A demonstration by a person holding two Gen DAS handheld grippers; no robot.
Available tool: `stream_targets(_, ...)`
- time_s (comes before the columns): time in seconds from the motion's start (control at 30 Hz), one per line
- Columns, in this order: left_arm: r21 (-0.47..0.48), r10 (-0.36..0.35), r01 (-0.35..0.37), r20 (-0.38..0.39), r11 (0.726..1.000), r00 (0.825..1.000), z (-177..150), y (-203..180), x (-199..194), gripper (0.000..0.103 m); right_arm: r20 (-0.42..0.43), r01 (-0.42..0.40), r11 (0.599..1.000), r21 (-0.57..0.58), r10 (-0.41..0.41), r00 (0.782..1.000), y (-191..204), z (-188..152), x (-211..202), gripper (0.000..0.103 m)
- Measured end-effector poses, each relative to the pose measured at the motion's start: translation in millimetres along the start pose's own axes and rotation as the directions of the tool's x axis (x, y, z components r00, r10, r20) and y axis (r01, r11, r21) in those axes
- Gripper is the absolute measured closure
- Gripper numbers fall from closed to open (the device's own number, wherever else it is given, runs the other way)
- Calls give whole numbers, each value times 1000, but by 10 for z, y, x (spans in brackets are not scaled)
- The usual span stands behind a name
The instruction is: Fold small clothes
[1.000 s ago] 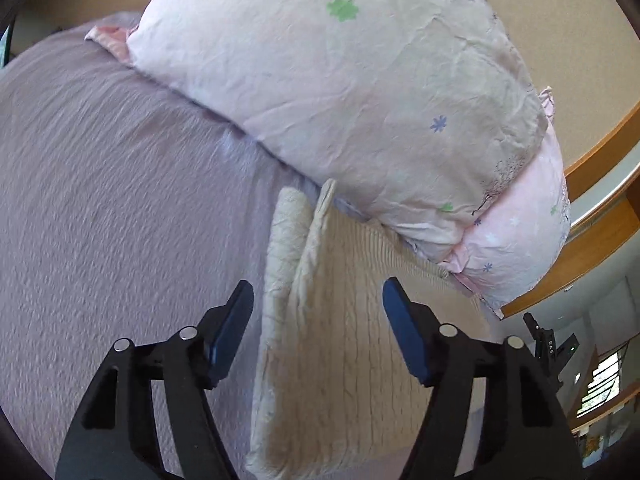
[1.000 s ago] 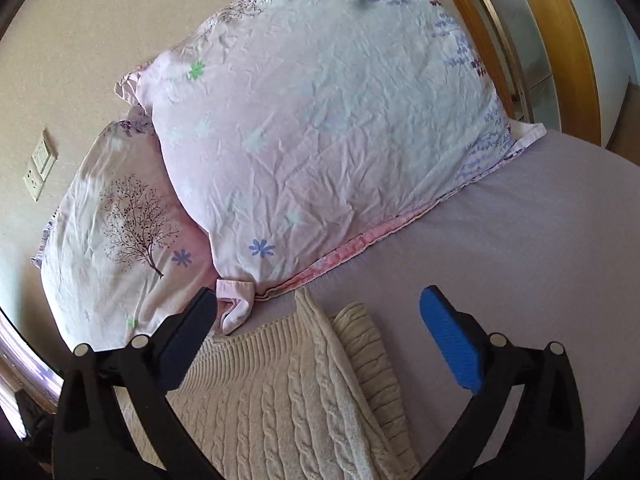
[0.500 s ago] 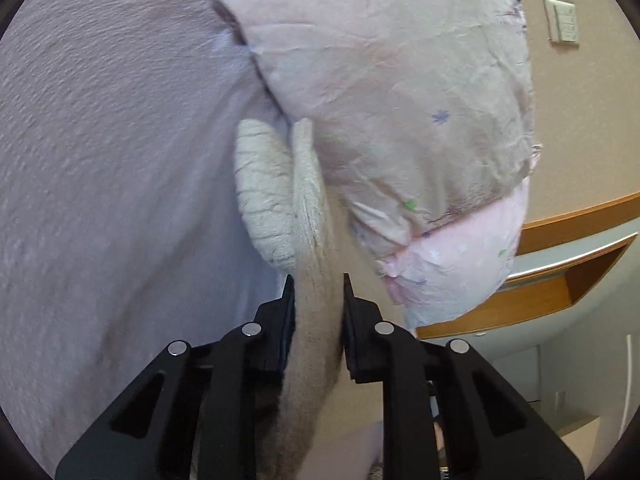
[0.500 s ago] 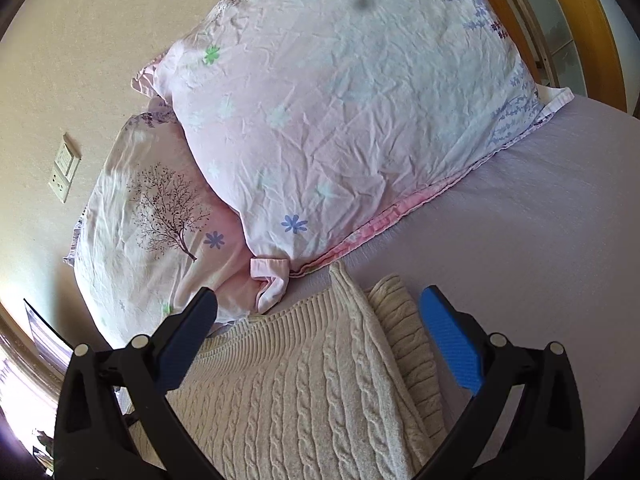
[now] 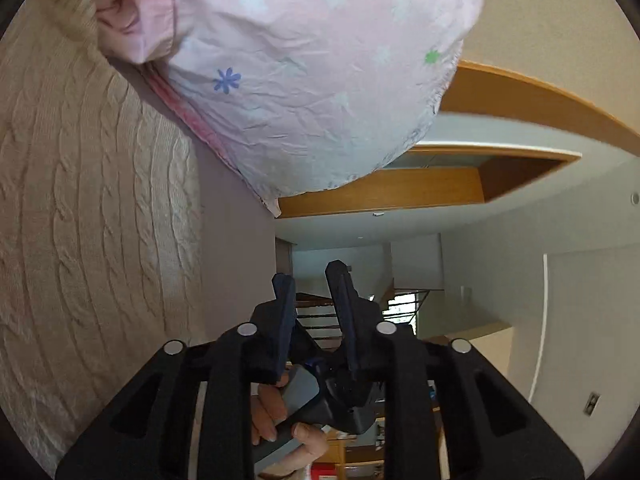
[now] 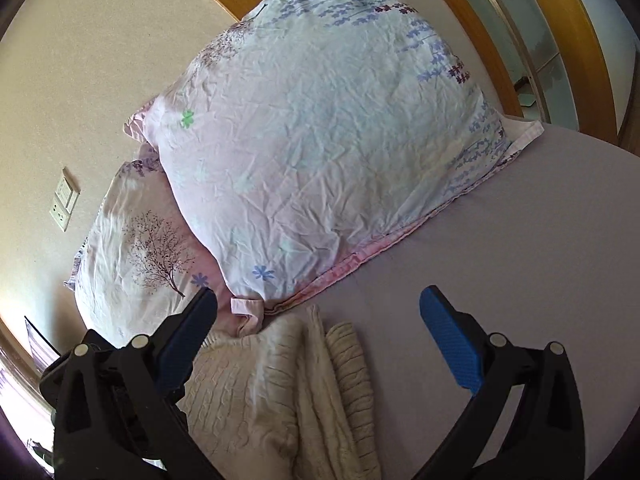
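Observation:
A cream cable-knit sweater (image 6: 280, 392) lies folded on the mauve bed sheet (image 6: 520, 248), its top edge against the pillows. In the left wrist view the sweater (image 5: 80, 220) fills the left side. My left gripper (image 5: 310, 284) is off the sweater's edge, past the side of the bed, with its jaws narrowly apart and nothing between them. My right gripper (image 6: 320, 308) is wide open and empty, hovering above the sweater's top edge with one finger on each side.
Two pink floral pillows (image 6: 320, 128) are stacked at the head of the bed against a beige wall with wall sockets (image 6: 64, 204). A wooden frame (image 5: 380, 192) and a stairway lie beyond the bed's edge in the left wrist view.
My left gripper closed on the sweater's edge, then let go and swung away off the side of the bed. My right gripper stayed open and shifted slightly over the sweater.

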State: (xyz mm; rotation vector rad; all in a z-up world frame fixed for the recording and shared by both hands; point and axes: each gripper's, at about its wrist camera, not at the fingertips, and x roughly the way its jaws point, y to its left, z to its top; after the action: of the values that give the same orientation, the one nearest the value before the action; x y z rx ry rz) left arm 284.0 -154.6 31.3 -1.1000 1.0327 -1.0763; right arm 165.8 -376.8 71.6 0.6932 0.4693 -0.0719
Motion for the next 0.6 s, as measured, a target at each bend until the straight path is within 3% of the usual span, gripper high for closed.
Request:
stream_targets(0.07,120,73,-82,78,989,994,-41,-159,-283,32,-43,-107,993,40,108,993,-63,24,-2,3)
stream_targets(0.1,162,125,-147,140,976,982,-63,-220,-477,24,-71,-163,985,56,167,983,-66,22,17,6)
stream_targets(0.13,200,184,-222,193,954,964,-75,-274,-659,23,-111,-208,976,61,214,971,-42,-1,51,10)
stream_targets(0.2,245,340,-413,292,877,894,-96,-318,-983,20,-212,-272,961,51,277,937,70,-87,169,30)
stream_targets(0.23,240,413,-500,334,832,847,-102,-291,-1124,19,-262,-279,960,30,277,924,143,-127,237,36)
stream_targets(0.27,228,458,-553,359,802,813,-97,-248,-1229,19,-310,-267,964,-5,253,917,223,-176,311,45)
stream_targets(0.3,210,483,-576,364,790,796,-57,-173,-1334,19,-348,-240,970,-43,211,914,295,-233,381,49)
stream_targets(0.43,134,540,-600,316,788,780,-14,107,-1419,19,-396,-108,986,-129,49,917,366,-379,536,51)
stream_targets(0.6,143,572,-619,269,772,775,-56,264,-1274,17,-427,-119,982,-149,44,903,374,-448,575,51)
